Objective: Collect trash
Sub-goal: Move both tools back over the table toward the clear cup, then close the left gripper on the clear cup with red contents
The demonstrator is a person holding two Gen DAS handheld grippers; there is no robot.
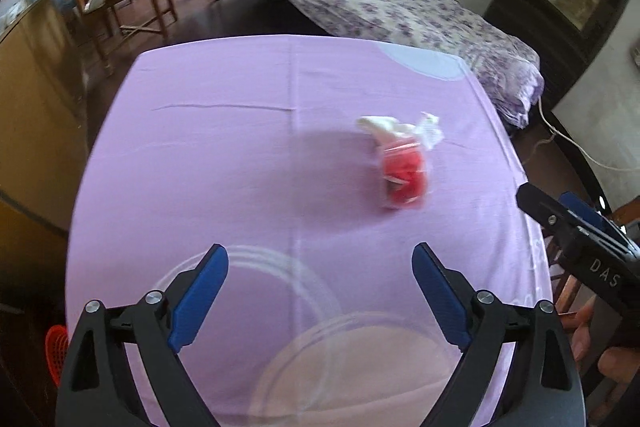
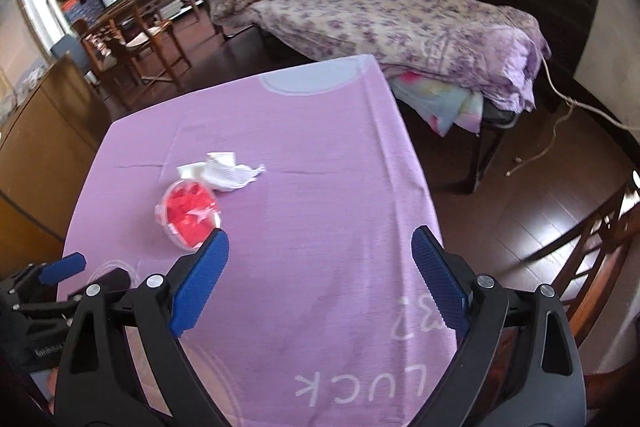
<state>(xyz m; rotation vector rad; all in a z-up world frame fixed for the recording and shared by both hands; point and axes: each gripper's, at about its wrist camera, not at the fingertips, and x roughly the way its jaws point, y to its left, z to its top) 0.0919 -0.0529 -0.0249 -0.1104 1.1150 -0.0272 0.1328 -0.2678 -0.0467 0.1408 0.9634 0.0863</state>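
A clear plastic cup with red scraps inside [image 1: 403, 175] lies on its side on the purple tablecloth [image 1: 240, 147], with crumpled white tissue [image 1: 394, 127] at its far end. My left gripper [image 1: 320, 291] is open and empty, well short of the cup. The right wrist view shows the same cup [image 2: 191, 215] and tissue [image 2: 228, 174] left of centre. My right gripper [image 2: 320, 283] is open and empty, its left finger tip just right of the cup. The right gripper also shows at the right edge of the left wrist view [image 1: 576, 227].
A bed with a floral purple quilt [image 2: 400, 23] stands behind the table. Wooden chairs and a desk [image 2: 140, 27] are at the back left. A wooden cabinet [image 1: 36, 99] flanks the table's left. A chair back [image 2: 600, 247] and cord lie to the right.
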